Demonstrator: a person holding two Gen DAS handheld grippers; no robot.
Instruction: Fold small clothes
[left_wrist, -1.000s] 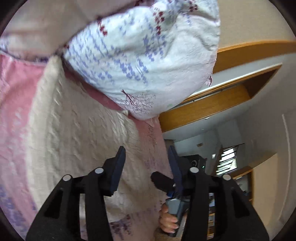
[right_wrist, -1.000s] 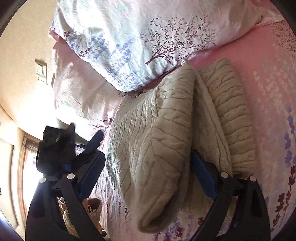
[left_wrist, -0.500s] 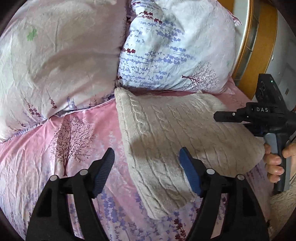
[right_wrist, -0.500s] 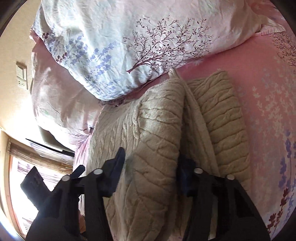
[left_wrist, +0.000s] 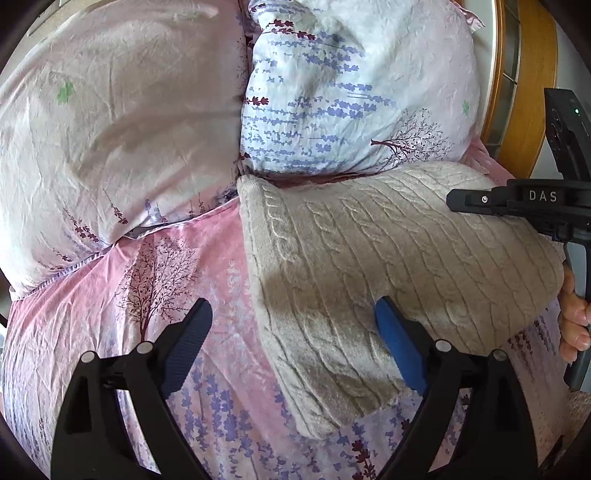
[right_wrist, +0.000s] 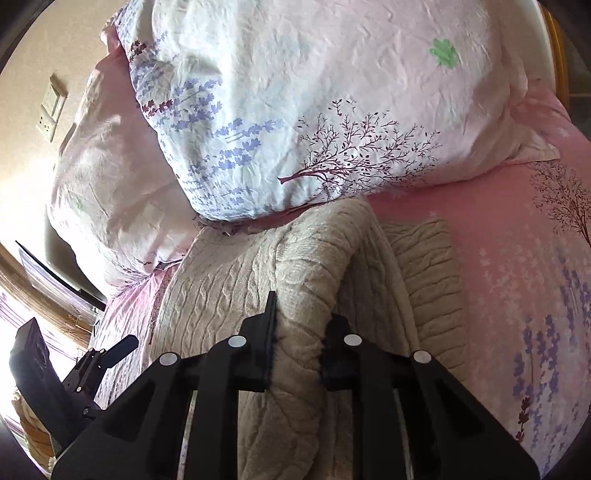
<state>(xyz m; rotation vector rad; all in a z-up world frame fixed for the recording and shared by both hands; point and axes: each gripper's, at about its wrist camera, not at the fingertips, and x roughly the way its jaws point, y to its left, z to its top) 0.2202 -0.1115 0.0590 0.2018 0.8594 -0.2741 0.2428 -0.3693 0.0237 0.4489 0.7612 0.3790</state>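
Jaws first: your right gripper (right_wrist: 297, 338) is clamped on a raised fold of the cream cable-knit sweater (left_wrist: 388, 266), while your left gripper (left_wrist: 291, 332) stands wide apart, one blue pad over the pink bedsheet (left_wrist: 122, 332) and the other at the sweater's near edge, holding nothing. Nearest you, the sweater lies on the sheet, already doubled into a thick panel; beyond it, its far edge touches the floral pillow (left_wrist: 351, 92), with a second, pinker pillow (left_wrist: 110, 110) beside that. The step in hand appears to be a further fold: you would next carry the pinched layer across and lay it flat, the free gripper steadying the near edge. Sleeves and hem are tucked out of sight, and your right hand (left_wrist: 574, 317) is cut off at the frame edge.
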